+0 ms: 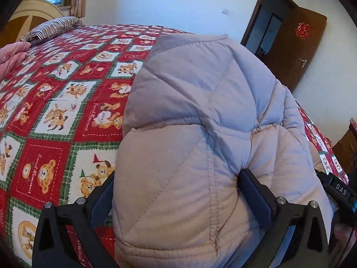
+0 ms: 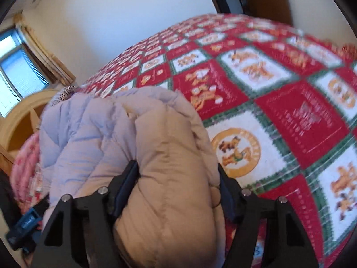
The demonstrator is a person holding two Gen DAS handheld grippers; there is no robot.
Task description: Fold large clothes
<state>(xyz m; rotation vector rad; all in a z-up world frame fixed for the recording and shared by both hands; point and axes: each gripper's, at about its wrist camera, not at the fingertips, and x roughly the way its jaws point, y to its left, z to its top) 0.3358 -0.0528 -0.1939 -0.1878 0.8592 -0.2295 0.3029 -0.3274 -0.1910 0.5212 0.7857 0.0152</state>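
Observation:
A puffy quilted jacket (image 1: 200,111), pale lilac-grey outside and beige where it is folded over, lies bundled on the bed. In the left wrist view my left gripper (image 1: 178,174) is shut on a thick fold of it, and the right finger (image 1: 252,185) dents the padding. In the right wrist view, which is blurred, the jacket (image 2: 169,156) bulges between the fingers of my right gripper (image 2: 176,165). Both of its pads press into the beige roll. Part of the right gripper's body (image 1: 339,192) shows at the left view's right edge.
The bed carries a red, white and green bear-print quilt (image 1: 55,111). A striped pillow (image 1: 51,28) and a pink folded blanket (image 1: 11,60) lie near the headboard. An open brown door (image 1: 296,51) stands beyond the bed, and wooden furniture (image 1: 345,149) sits at the right.

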